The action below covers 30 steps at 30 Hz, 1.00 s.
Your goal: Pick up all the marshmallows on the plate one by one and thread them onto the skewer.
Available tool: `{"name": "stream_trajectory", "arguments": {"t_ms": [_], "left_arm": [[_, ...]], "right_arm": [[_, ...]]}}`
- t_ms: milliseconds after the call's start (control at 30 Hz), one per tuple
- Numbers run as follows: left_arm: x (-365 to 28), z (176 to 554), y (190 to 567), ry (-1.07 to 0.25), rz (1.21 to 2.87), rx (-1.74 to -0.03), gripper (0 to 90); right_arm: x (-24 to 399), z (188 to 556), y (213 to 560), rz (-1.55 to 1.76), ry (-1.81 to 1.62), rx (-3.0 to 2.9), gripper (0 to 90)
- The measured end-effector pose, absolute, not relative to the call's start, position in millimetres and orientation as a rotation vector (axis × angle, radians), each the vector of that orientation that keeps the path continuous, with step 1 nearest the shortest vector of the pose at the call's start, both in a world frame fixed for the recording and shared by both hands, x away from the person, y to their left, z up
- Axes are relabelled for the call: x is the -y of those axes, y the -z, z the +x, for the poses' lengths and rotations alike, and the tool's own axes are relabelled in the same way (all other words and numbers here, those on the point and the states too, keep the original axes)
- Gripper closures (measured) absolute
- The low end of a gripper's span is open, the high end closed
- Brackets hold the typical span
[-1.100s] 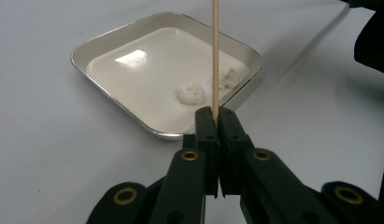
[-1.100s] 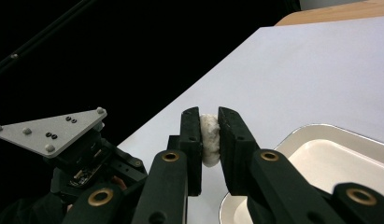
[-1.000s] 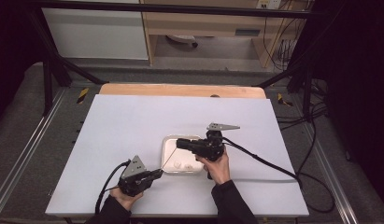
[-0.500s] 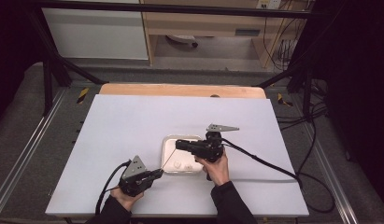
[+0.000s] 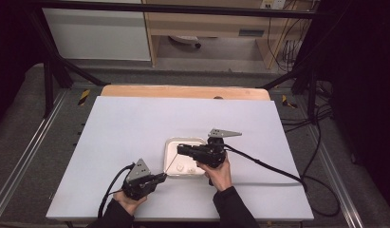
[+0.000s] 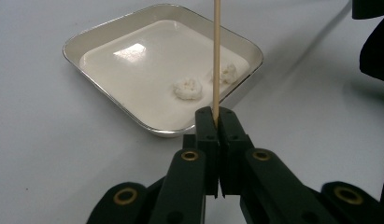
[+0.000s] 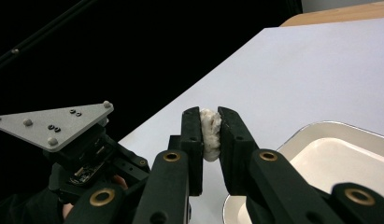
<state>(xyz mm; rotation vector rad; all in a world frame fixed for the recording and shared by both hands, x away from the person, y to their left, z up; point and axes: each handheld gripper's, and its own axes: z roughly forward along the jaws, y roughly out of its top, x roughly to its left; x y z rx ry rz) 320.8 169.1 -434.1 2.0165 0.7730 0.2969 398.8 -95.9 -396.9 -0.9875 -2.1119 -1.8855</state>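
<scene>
A shallow white metal tray (image 5: 185, 140) lies near the front of the table, with two small white doughy lumps (image 6: 187, 88) on its floor. My left gripper (image 6: 216, 116) is shut on a thin wooden skewer (image 6: 216, 56) that points up over the tray's near corner. In the high view this gripper (image 5: 160, 177) sits at the tray's front left. My right gripper (image 7: 209, 114) is shut on a third white lump (image 7: 209, 133), held level above the tray's left part (image 5: 179, 150). The skewer tip (image 5: 173, 160) ends close below the right gripper's jaws.
The white tabletop (image 5: 135, 123) is bare to the left of and behind the tray. A wooden strip (image 5: 183, 91) borders its far edge. The right gripper's black cable (image 5: 268, 166) trails across the table to the right. A metal frame and dark floor surround the table.
</scene>
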Motion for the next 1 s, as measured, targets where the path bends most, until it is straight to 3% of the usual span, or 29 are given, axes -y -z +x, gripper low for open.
{"name": "stream_trajectory", "arguments": {"t_ms": [1000], "left_arm": [[-167,326,430,-0.304,1.941,-0.786,88.3]], "right_arm": [[64,387,425,-0.887,1.683,2.249,74.1]]}}
